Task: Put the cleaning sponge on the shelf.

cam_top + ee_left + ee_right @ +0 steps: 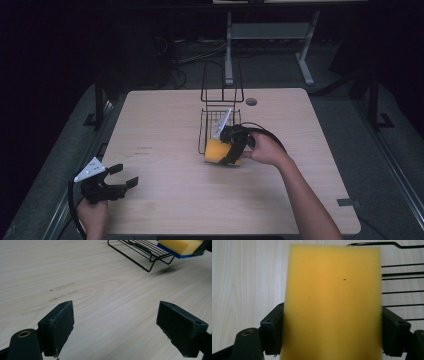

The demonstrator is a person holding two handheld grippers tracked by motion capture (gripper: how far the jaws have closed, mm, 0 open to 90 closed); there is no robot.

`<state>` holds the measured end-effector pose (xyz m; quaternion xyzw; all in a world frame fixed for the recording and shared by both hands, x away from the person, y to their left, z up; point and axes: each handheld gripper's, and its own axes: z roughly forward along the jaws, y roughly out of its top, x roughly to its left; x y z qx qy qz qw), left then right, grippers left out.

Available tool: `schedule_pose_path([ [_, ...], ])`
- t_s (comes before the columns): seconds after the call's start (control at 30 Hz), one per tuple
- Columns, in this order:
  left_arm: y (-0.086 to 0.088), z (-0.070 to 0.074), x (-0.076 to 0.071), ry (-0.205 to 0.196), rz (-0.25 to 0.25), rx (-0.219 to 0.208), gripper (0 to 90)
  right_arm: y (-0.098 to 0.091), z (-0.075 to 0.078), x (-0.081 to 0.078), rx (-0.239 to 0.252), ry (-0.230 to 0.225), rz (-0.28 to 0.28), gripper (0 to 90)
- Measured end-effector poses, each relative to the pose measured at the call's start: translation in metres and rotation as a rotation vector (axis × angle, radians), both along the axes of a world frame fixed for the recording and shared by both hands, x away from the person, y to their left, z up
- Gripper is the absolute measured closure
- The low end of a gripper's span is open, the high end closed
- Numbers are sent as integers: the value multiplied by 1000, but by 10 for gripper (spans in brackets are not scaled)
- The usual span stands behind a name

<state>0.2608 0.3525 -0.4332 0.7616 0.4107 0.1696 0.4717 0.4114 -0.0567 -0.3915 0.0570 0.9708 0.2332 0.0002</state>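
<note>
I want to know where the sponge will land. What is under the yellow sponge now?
Under the sponge, held by the right gripper, lie bare table and the wire rack's near edge. The sponge's blue underside shows; the spot directly beneath is covered.

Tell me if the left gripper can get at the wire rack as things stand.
Probably yes. The left gripper is open and holds nothing, with bare table between it and the wire rack. The right gripper with its sponge crowds the rack's near end.
</note>
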Motion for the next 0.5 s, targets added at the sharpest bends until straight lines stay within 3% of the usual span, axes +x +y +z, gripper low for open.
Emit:
schedule_pose_path([
  [0.5,0,-1,0,3,0,-1,141,2,-3,21,9,6,-21,216],
])
